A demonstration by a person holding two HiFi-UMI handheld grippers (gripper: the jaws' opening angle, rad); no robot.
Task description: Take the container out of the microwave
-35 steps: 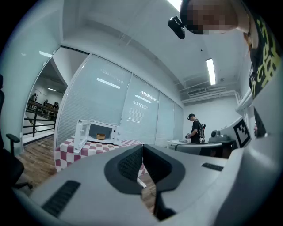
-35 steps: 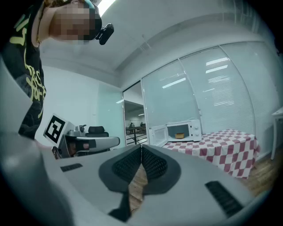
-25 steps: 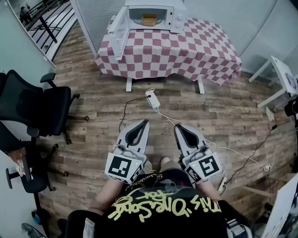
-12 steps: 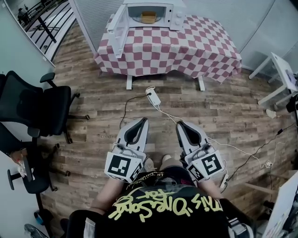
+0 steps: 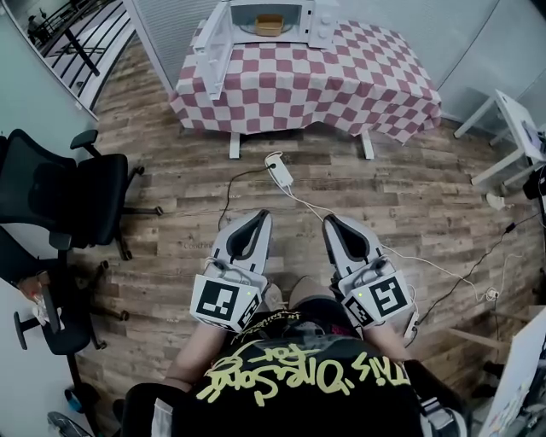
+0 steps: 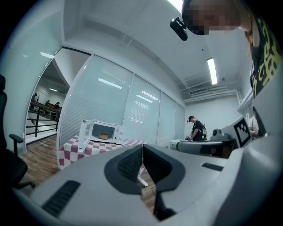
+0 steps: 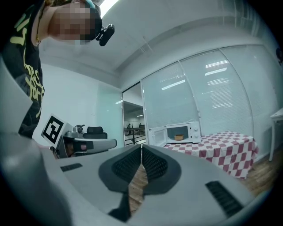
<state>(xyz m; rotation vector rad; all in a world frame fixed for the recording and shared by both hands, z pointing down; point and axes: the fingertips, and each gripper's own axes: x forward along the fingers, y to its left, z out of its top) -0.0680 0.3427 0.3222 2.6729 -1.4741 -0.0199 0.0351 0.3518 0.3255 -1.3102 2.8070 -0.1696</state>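
Microwave (image 5: 322, 26) and checked table (image 5: 341, 77) sit higher in the head view than a second ago, the oven now cut by the top edge. My two tongs keep their place low in the picture. The container (image 5: 268, 24) rests inside the oven's cavity behind the swung-open door (image 5: 213, 51). Its long axis runs left to right along the oven's front, broad side toward me. It looks low, boxy and tan. My left gripper (image 5: 261, 217) and right gripper (image 5: 329, 220) are both pressed together on nothing, well apart from the table.
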